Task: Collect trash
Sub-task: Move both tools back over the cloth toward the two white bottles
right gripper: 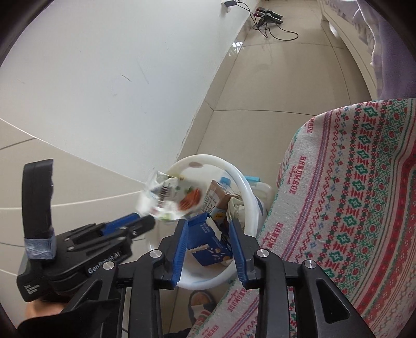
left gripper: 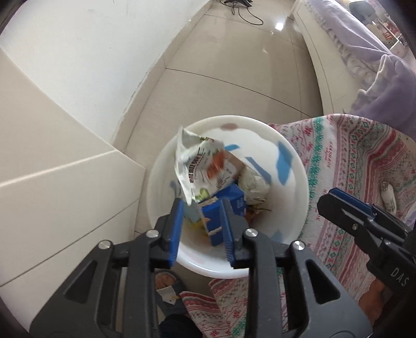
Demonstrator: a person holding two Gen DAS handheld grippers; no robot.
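A white round bin [left gripper: 296, 187] stands on the floor beside a cloth-covered table; it also shows in the right wrist view [right gripper: 247, 192]. Inside lie a blue carton [left gripper: 228, 202], a brown carton [right gripper: 218, 200] and crumpled paper [left gripper: 253, 186]. A crinkled white snack bag [left gripper: 200, 166] is blurred in the air over the bin, free of both grippers [right gripper: 171, 197]. My left gripper [left gripper: 201, 215] is open above the bin's near rim. My right gripper [right gripper: 209, 228] is open above the bin, to the right of the left one.
A patterned tablecloth [left gripper: 351, 169] covers the table right of the bin [right gripper: 351, 195]. A white wall and cabinet panels [left gripper: 65, 156] stand at left. A slippered foot [left gripper: 166, 286] is under the bin's near edge. Cables [left gripper: 247, 13] lie on the far tiled floor.
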